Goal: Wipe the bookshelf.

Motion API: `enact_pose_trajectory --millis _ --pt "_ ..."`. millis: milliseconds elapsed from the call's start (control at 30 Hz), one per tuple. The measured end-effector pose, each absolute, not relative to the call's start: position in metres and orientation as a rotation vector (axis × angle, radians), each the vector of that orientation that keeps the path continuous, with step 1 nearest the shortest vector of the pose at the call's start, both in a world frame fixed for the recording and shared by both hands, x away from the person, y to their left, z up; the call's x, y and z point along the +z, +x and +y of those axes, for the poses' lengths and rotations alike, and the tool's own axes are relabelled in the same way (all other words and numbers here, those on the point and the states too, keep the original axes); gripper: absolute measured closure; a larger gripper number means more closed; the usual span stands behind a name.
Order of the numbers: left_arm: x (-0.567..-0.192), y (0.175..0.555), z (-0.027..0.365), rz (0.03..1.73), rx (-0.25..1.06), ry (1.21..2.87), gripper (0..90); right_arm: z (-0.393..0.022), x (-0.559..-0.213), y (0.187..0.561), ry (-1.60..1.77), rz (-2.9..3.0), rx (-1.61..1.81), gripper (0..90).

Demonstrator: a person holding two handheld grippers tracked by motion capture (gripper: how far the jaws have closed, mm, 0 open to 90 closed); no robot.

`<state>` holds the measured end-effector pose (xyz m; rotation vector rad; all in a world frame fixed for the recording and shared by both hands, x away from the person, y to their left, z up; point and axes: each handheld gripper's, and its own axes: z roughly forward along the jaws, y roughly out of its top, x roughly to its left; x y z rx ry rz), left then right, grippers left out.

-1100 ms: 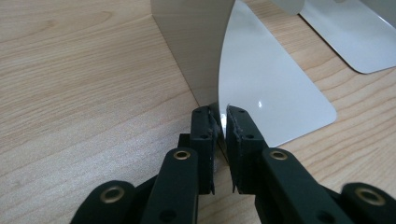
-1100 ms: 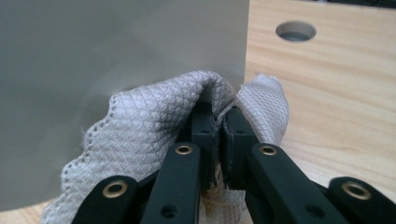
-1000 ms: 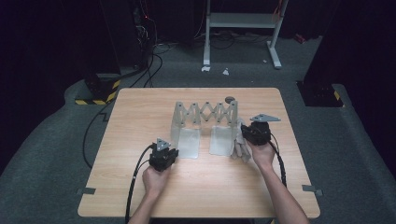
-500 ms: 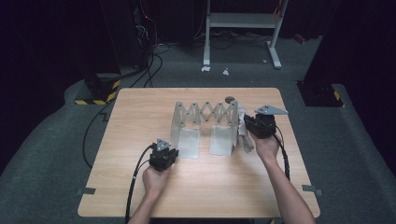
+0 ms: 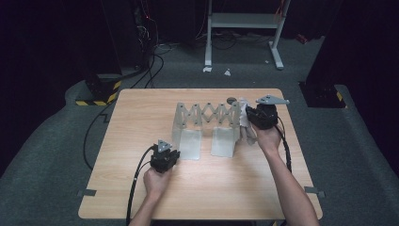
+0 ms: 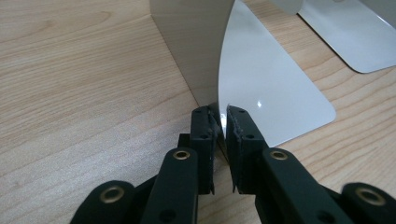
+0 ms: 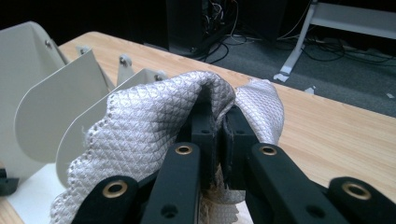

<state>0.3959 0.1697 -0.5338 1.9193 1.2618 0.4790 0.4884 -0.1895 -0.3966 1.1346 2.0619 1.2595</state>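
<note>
Left claw (image 6: 223, 122) pinches the expanding rack's (image 5: 207, 115) base plate; right claw (image 7: 218, 126) grips a white cloth (image 7: 154, 126) near the counter's (image 5: 141, 122) right edge — lifted, not yet hung.

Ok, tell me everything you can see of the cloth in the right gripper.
The cloth is pale grey-white fabric with a fine diamond weave and a scalloped, stitched edge. It is bunched and draped over the right gripper, whose jaws are shut on a fold of it, so it hangs down on both sides. In the high view it hangs off the table, beside the right end of the metal accordion rack. Whether it touches the rack cannot be told.
</note>
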Motion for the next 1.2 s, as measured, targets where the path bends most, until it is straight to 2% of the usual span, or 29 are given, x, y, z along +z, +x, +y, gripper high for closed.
enact_pose_trajectory --millis 267,600,967,1200 --pt "-0.534 0.395 0.168 1.249 0.493 1.936 80.4 -0.187 -0.400 0.507 1.154 2.079 1.219 85.5" --pt "-0.534 0.395 0.168 1.245 0.487 1.935 80.3 -0.186 -0.424 0.518 1.225 2.116 1.194 85.7" --pt "-0.534 0.395 0.168 1.244 0.482 1.933 80.1 -0.185 -0.490 0.505 1.333 2.188 1.152 85.7" --pt "-0.533 0.395 0.167 1.244 0.488 1.938 79.9 -0.185 -0.513 0.500 1.368 2.239 1.112 85.6"
